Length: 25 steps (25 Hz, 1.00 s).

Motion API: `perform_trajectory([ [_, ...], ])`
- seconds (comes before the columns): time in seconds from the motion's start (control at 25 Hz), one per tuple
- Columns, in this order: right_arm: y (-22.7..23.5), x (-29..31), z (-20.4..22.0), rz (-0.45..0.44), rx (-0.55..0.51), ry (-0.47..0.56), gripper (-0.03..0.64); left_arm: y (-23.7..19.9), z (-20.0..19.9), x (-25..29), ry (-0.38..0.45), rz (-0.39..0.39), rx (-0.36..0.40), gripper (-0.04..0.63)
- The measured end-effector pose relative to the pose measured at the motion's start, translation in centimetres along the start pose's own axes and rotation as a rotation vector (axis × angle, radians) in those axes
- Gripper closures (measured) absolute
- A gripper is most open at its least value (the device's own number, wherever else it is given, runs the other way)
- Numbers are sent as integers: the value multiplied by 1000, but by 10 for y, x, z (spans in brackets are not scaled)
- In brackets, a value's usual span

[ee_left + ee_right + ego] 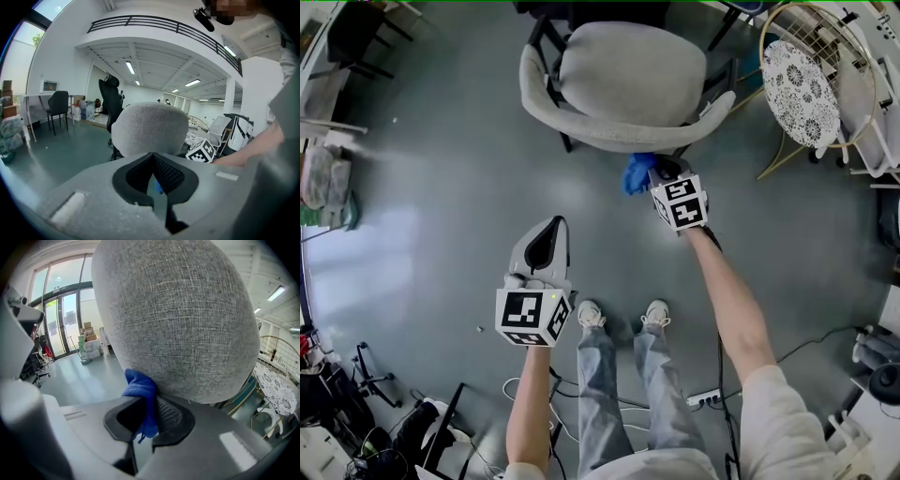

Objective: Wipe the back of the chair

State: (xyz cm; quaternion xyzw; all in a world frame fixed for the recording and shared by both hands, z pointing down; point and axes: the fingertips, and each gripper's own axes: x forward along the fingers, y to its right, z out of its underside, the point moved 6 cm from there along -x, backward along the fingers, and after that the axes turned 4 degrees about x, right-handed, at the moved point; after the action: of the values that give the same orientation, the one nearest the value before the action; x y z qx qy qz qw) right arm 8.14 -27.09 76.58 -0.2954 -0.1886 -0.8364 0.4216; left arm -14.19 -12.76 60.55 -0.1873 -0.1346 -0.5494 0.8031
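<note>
— Tongs first, from the head view: where are they?

— Right tongs [654, 176] are up at the outer face of the grey chair [623, 70], at the curved back, with a blue cloth [636, 174] bunched at their tip. Left tongs [558, 223] hang well apart from the chair, over the grey floor [441, 187], and come to a closed point. The person's shoes [591, 314] are just below them, and a round lace-patterned seat [800, 91] stands off to the right.

— Can you tell the grip from up there?

— Not on the right; the marker cube [680, 202] covers most of it.

— And the left gripper view?

— Its two dark pads meet at the tips with nothing caught between them. Beyond them the chair back stands upright, seen whole. Beside it are the other gripper's cube and a forearm [243, 152]. Through the slit under the tips a speck of blue shows. A black office chair [108, 101] stands far behind; neither other view has that.

— The right gripper view?

— Here the grip is plain: the pads are clamped on the cloth, which hangs a little below them and swells out above. Its upper fold presses on the woven grey fabric of the chair back, low down and left of the middle. The back fills most of this view.
</note>
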Motion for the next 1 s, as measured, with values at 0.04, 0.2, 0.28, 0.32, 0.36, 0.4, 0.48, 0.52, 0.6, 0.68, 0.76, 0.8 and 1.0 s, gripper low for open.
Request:
perform_trajectory([
  [0.04,-1,-3,0,0,0,3,580,1,0,-1,0,1,0,591],
  [0.2,-6,-23,-2,0,1,34,580,4,-1,-6,4,5,-1,589],
  [0.28,-11,-41,-7,2,1,65,580,7,-4,-9,10,9,-1,591],
  [0.32,-13,-52,-10,6,2,85,580,8,-5,-11,14,11,0,590],
  [0.36,-15,-63,-13,13,5,107,580,9,-6,-12,18,12,1,591],
  [0.4,-16,-76,-16,21,10,130,580,10,-7,-13,23,13,2,591],
  [0.48,-21,-103,-19,40,14,164,580,13,-9,-18,26,14,1,591],
  [0.52,-24,-118,-19,48,10,173,580,15,-9,-21,25,14,2,590],
  [0.6,-30,-147,-19,64,3,187,580,21,-10,-27,22,16,4,590],
  [0.68,-36,-174,-16,90,10,198,580,24,-10,-34,20,18,2,589],
  [0.76,-43,-200,-13,114,33,219,580,25,-9,-42,18,17,1,591],
  [0.8,-46,-212,-11,125,46,230,580,25,-9,-45,18,14,1,591],
  [1.0,-58,-258,-4,167,93,251,580,27,-9,-65,8,-8,14,590],
])
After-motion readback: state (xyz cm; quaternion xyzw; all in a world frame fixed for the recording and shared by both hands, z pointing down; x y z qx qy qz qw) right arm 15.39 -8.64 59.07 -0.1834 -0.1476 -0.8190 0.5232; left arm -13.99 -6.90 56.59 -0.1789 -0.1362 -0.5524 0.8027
